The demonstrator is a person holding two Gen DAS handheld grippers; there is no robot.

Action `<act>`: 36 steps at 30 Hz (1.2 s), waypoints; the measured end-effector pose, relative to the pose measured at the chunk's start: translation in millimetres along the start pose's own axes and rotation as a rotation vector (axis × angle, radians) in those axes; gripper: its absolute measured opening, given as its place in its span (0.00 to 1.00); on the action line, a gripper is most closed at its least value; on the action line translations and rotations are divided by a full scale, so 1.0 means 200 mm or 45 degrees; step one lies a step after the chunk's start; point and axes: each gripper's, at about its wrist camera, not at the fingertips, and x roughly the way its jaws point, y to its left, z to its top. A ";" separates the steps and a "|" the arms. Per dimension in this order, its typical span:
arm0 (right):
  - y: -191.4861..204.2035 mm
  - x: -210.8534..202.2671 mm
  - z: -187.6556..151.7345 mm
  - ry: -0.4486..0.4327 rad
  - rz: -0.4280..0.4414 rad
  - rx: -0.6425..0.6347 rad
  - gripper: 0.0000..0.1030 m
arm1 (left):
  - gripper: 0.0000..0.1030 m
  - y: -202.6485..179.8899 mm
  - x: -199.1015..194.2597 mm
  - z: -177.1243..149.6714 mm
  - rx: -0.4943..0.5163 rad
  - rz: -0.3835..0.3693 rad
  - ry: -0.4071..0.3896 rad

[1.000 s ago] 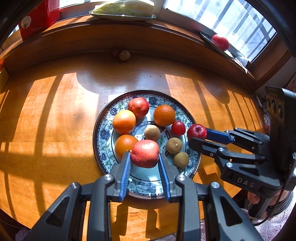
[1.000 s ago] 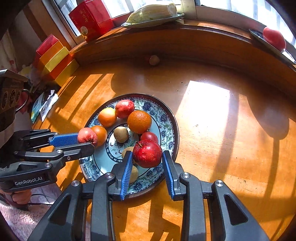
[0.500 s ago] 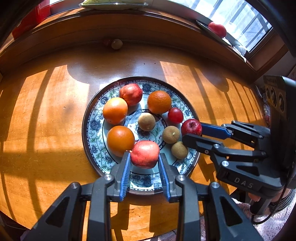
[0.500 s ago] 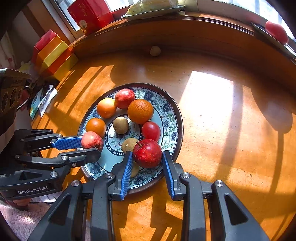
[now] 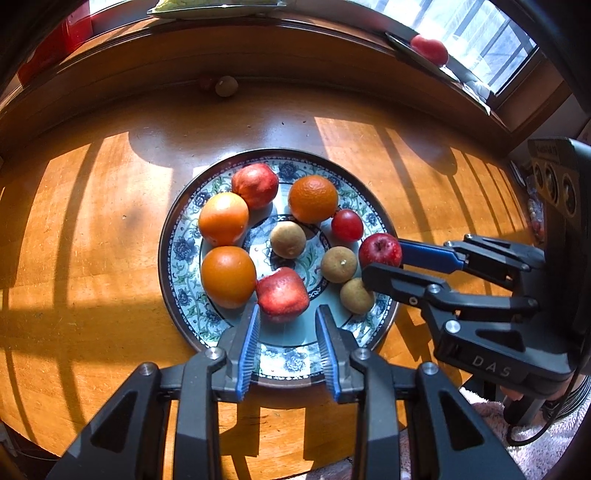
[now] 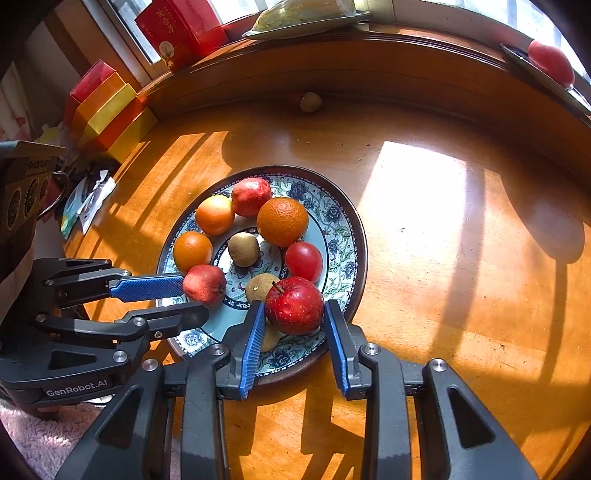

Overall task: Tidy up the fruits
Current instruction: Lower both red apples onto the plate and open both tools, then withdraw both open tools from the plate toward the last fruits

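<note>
A blue-patterned plate [image 5: 166,258] [image 6: 364,243] on the round wooden table holds three oranges, a pinkish apple at the back, a small red fruit and three brown round fruits. My left gripper [image 5: 287,314] [image 6: 195,301] is shut on a pink-red apple [image 5: 282,295] [image 6: 205,284], which sits at the very fingertips low over the plate's near side beside an orange [image 5: 228,277]. My right gripper [image 6: 293,307] [image 5: 382,258] is shut on a dark red apple [image 6: 293,306] [image 5: 380,250] over the plate's edge, partly covering a brown fruit [image 6: 260,288].
A loose brown fruit [image 5: 226,85] lies at the back of the table under the sill. On the sill are a red fruit on a tray [image 6: 550,62], a dish of greens [image 6: 303,14] and a red box [image 6: 177,33]. Coloured boxes [image 6: 110,114] stand at the left.
The left gripper has carried its apple in from the plate's rim toward the middle, and the apple now sits farther out at the fingertips. The right gripper has barely moved.
</note>
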 end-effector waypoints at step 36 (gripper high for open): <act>0.03 -0.03 0.46 -0.186 -0.116 -0.046 0.41 | 0.37 0.41 -0.13 0.45 -0.109 0.190 -0.240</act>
